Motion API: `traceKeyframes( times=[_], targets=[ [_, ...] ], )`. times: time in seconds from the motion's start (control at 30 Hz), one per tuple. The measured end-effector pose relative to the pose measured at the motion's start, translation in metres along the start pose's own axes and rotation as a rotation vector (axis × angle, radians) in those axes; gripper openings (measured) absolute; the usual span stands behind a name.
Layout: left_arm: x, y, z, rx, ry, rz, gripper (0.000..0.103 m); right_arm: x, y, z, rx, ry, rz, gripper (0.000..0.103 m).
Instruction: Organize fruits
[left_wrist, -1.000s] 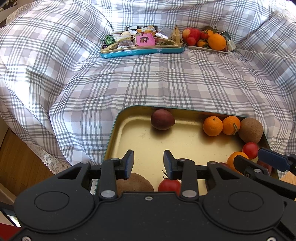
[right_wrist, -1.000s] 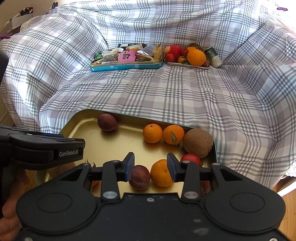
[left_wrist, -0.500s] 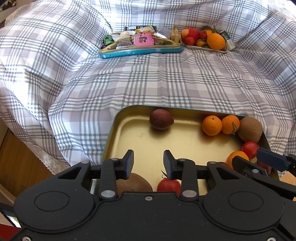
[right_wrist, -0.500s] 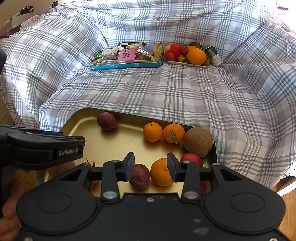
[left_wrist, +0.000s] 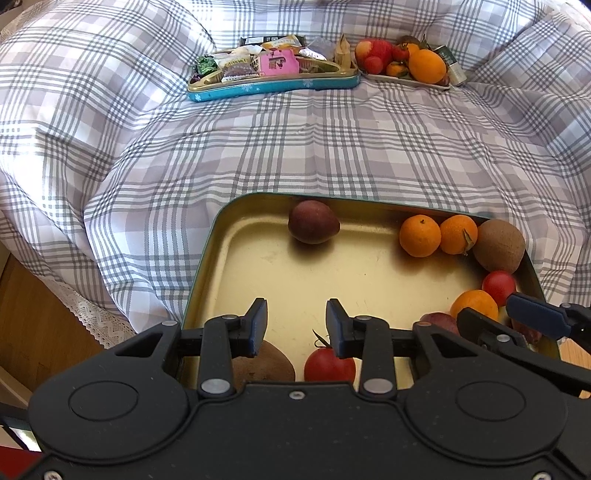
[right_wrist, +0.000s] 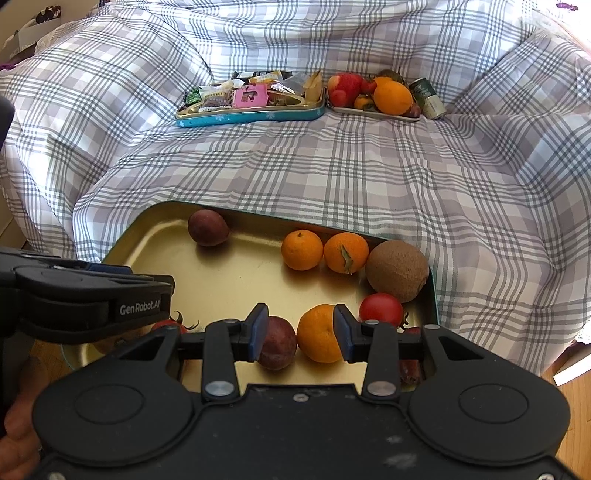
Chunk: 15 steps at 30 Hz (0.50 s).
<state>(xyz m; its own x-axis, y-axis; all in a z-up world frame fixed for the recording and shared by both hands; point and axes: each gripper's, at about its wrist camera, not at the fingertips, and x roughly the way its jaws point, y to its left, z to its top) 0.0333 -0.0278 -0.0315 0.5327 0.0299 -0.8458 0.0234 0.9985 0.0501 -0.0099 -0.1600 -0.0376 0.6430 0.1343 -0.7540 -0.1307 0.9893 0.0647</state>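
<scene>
The gold tray's (left_wrist: 207, 266) middle lies bare; fruit crowds its right wall, perhaps its near edge.

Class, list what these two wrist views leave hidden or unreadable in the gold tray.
- Left wrist view: brown fruit and red tomato, lower parts behind the left gripper.
- Right wrist view: dark red fruit behind the right gripper, kind unclear.
- Gold metal tray: near edge hidden.

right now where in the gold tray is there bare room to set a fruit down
The middle and left of the gold tray are bare, bordered by the purple fruit at the far wall and the two oranges at right. The right side, kiwi down to the near corner, is crowded.
</scene>
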Motion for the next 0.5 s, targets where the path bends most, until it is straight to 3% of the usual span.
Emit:
traceKeyframes(
  times=[0.5],
  targets=[
    [0.0009, -0.0011, 0.0005, 0.003, 0.011, -0.002, 0.044, 0.0002, 0.0009, 0.0001, -0.009, 0.000, -0.004, 0.041]
  ],
)
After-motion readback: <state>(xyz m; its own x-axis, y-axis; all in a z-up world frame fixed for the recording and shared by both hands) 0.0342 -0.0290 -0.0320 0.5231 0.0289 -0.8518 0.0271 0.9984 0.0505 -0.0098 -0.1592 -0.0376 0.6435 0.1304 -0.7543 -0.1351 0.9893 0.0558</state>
